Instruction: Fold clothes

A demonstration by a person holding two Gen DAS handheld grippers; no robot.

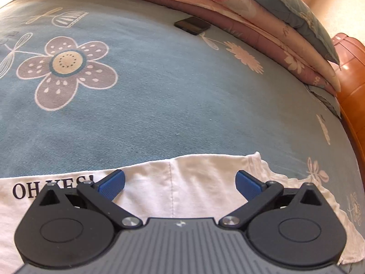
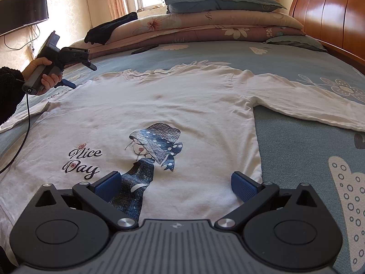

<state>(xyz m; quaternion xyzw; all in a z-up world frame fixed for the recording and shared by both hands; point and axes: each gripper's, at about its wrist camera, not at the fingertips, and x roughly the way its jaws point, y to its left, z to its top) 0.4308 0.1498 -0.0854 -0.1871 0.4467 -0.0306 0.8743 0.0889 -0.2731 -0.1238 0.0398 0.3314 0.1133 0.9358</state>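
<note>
A white long-sleeved shirt (image 2: 182,105) lies spread flat, front up, on the bed, with a print of a girl in a hat (image 2: 155,150) and the words "Nice Day". Its right-hand sleeve (image 2: 308,107) stretches out sideways. My right gripper (image 2: 175,182) hovers open over the lower part of the shirt, nothing between its fingers. At the far left a hand holds my left gripper (image 2: 79,75) over the shirt's other shoulder. In the left wrist view that gripper (image 1: 180,182) is open above the shirt (image 1: 205,169), beside the "OH YES!" lettering (image 1: 29,189).
The blue flowered bedsheet (image 1: 159,91) surrounds the shirt. A dark phone (image 1: 192,25) lies near folded quilts and a pillow (image 2: 216,22). A black garment (image 2: 109,29) rests on the quilts. The wooden headboard (image 2: 330,22) is at the right, and a cable (image 2: 25,132) hangs from the left gripper.
</note>
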